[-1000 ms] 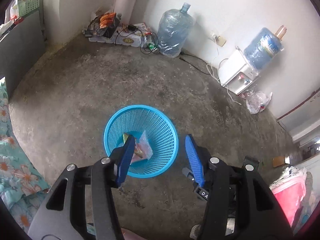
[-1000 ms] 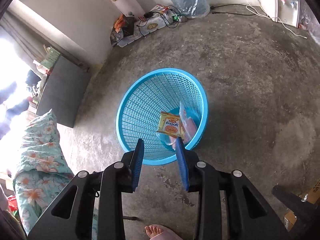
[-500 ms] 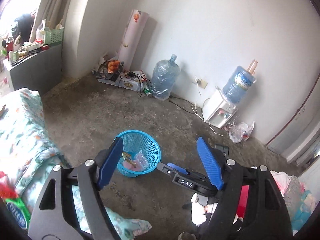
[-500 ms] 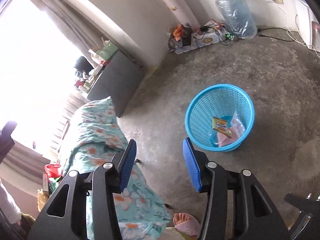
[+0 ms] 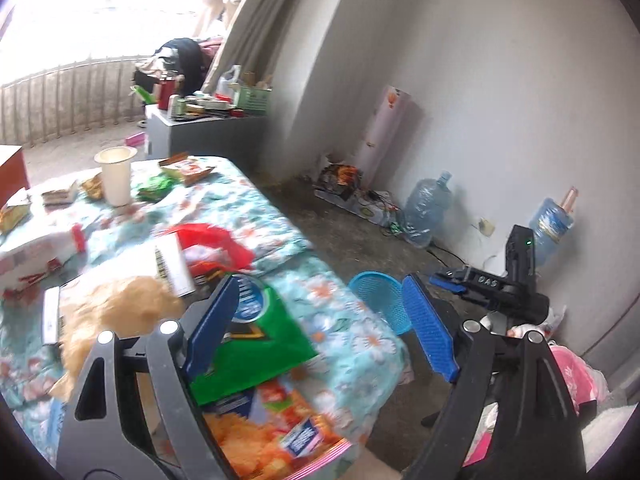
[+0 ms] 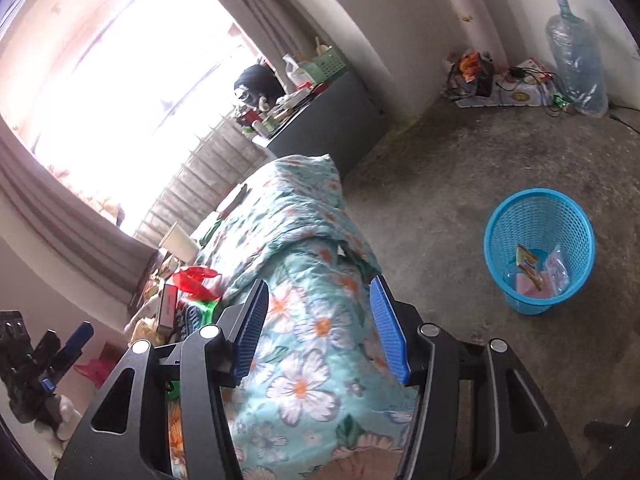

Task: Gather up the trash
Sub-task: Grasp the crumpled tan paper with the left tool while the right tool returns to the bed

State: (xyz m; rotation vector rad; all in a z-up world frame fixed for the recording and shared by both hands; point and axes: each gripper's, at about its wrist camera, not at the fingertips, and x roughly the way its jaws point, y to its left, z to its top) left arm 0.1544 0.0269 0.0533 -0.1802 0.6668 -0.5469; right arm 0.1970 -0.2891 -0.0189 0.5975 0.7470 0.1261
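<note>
My left gripper (image 5: pixel 320 328) hangs over a table with a floral cloth (image 5: pixel 352 344). Its jaws are opening and nothing is between them. Under it lie a green packet (image 5: pixel 260 340), an orange snack bag (image 5: pixel 256 436), a red plastic bag (image 5: pixel 212 240) and a tan bag (image 5: pixel 120 308). A white cup (image 5: pixel 116 176) stands farther back among more wrappers. My right gripper (image 6: pixel 320 332) is above the cloth's hanging side (image 6: pixel 312 380), its jaws opening and empty. The blue mesh basket (image 6: pixel 538 216) stands on the floor to its right, with a yellow wrapper (image 6: pixel 528 266) and a clear bag (image 6: pixel 558 272) inside.
A grey cabinet (image 6: pixel 332 120) loaded with small items stands by the bright window. Large water bottles (image 5: pixel 426 212) and a tangle of cables (image 6: pixel 520 80) lie along the far wall. Bare concrete floor (image 6: pixel 440 184) spreads between table and basket.
Both grippers rose and swung away from above the basket to the floral-covered table. Both pairs of jaws spread wider. The wrappers stayed in the basket.
</note>
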